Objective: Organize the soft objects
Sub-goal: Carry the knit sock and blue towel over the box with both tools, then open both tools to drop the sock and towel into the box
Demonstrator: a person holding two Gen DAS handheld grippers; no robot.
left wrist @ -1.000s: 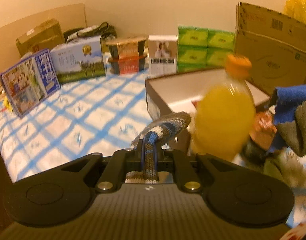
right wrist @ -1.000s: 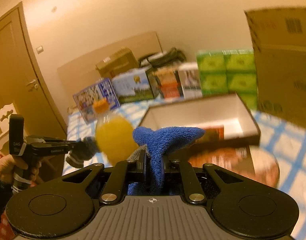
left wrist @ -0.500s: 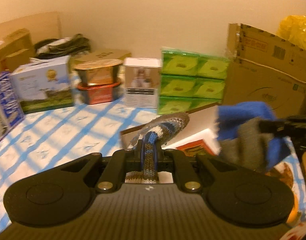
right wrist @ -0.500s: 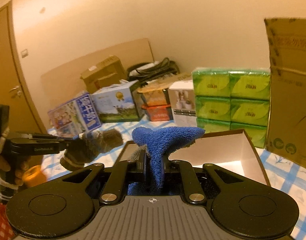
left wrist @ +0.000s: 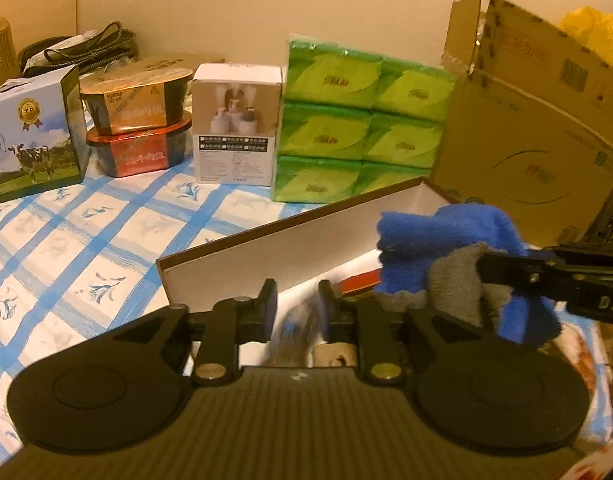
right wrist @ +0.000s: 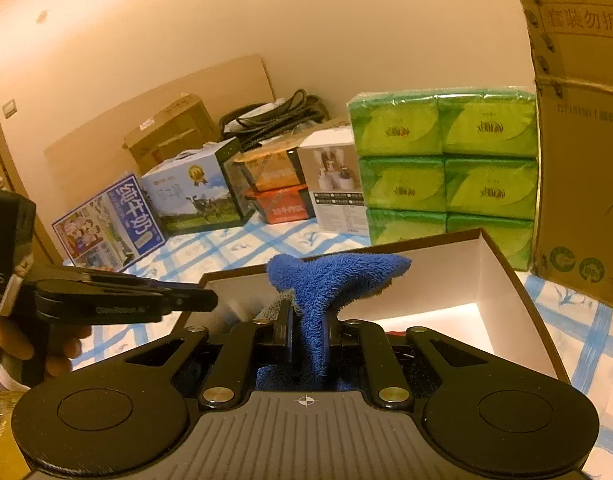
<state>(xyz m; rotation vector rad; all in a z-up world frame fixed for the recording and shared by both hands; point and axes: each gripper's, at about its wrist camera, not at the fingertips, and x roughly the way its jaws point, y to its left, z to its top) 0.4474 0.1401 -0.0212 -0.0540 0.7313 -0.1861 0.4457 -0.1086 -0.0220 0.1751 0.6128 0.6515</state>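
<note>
The open box, white inside with a brown rim, lies below both grippers. My left gripper hangs over its near wall with its jaws opening. A blurred striped knitted sock drops between them, and the pads no longer press on it. Just to the right, my right gripper is shut on a fluffy blue and grey sock above the box. In the right wrist view, the blue sock sticks up from the right gripper over the box. The left gripper reaches in from the left.
A stack of green tissue packs and a big cardboard carton stand right behind the box. A white product box, two food tubs and a milk carton line the wall on the blue-checked cloth.
Both grippers have moved over the open box. The left jaws have parted and the striped sock is slipping down out of them. The orange juice bottle has left the views.
</note>
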